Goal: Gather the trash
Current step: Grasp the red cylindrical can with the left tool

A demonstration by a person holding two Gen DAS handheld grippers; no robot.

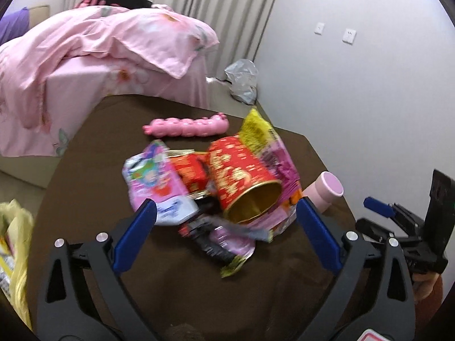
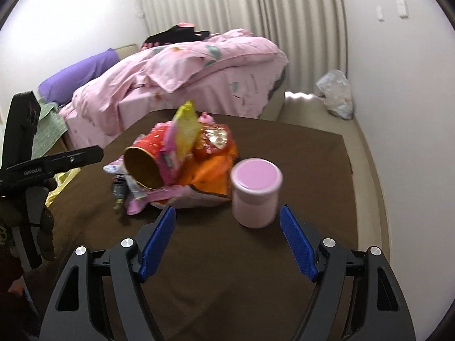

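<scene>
Bed [image 1: 93,65] filling the upper left of the left wrist view, heaped with a pink quilt [image 1: 119,37]; purple pillow [image 2: 76,76] at its far end in the right wrist view. Pleated curtain [image 2: 298,28] across the top centre, white wall [image 1: 369,85] to the right with two small switch plates. Brown table [image 1: 199,284] spreading over the lower half of both views. Crumpled clear plastic bag [image 1: 241,81] on the floor at the wall, right of centre. Yellow bag [image 1: 15,241] at the lower left edge of the left wrist view.

Trash pile mid-table, centre of frame: red and gold can [image 1: 241,179] lying on its side, open mouth facing the camera, resting on wrappers; pink printed packet [image 1: 153,176] to its left, yellow-green packet [image 1: 254,130] standing up behind, orange wrapper [image 2: 210,176] under the heap. Pink segmented toy [image 1: 186,125] beyond the pile, apart from it. Pink lidded jar [image 2: 256,193] upright just right of the pile, apart from the can.

Left gripper [image 1: 224,227] spread wide at lower centre, nothing gripped, blue pads flanking the near edge of the pile. Right gripper [image 2: 227,241] likewise wide apart and empty, jar just ahead between the finger lines, untouched. Blurred, both views.
</scene>
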